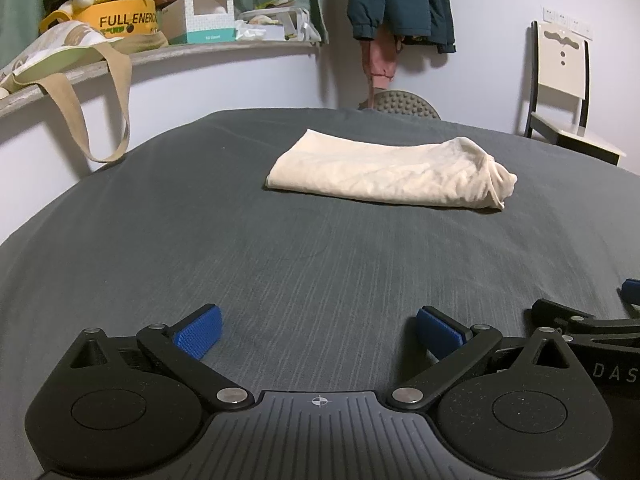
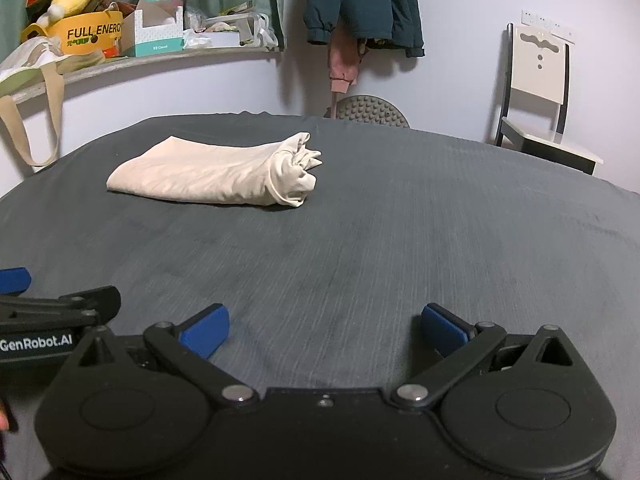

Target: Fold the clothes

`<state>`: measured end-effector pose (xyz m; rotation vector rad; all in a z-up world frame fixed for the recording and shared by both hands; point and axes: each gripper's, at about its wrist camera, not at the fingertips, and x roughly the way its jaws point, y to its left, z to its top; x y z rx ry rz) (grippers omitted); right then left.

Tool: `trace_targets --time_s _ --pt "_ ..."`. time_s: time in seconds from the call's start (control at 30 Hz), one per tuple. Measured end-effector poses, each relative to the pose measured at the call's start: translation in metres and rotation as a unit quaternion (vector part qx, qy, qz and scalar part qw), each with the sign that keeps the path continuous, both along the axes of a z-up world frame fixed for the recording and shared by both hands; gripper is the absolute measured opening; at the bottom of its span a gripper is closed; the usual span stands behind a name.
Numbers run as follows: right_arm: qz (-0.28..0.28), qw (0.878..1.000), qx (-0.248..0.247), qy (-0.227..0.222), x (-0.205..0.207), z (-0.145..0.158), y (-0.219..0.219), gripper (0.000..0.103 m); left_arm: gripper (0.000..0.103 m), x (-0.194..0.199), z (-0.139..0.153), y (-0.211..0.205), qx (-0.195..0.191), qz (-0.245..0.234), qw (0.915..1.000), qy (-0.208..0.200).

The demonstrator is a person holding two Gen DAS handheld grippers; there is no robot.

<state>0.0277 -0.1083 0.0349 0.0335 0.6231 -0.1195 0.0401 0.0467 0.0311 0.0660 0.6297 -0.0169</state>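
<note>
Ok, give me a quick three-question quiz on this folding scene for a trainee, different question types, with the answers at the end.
1. True or false: the left gripper is shut on the cream garment.
2. Multiple choice: the garment's bunched end points toward (A) the shelf, (B) the chair, (C) the grippers.
3. Short answer: what does the garment lie on?

Key:
1. False. Both the left gripper and the right gripper are open, empty and well short of the garment.
2. B, the chair side.
3. The dark grey sheet, folded into a flat bundle with one end gathered.
</note>
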Motion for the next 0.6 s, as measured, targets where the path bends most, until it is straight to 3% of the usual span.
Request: trace_targets --time_s 0.6 --pt "-0.002 1.0 -0.004 -0.001 0.0017 -0.0006 0.0024 0.103 0.103 -0.002 0.0006 0.0006 0.0 0.002 1.0 0.001"
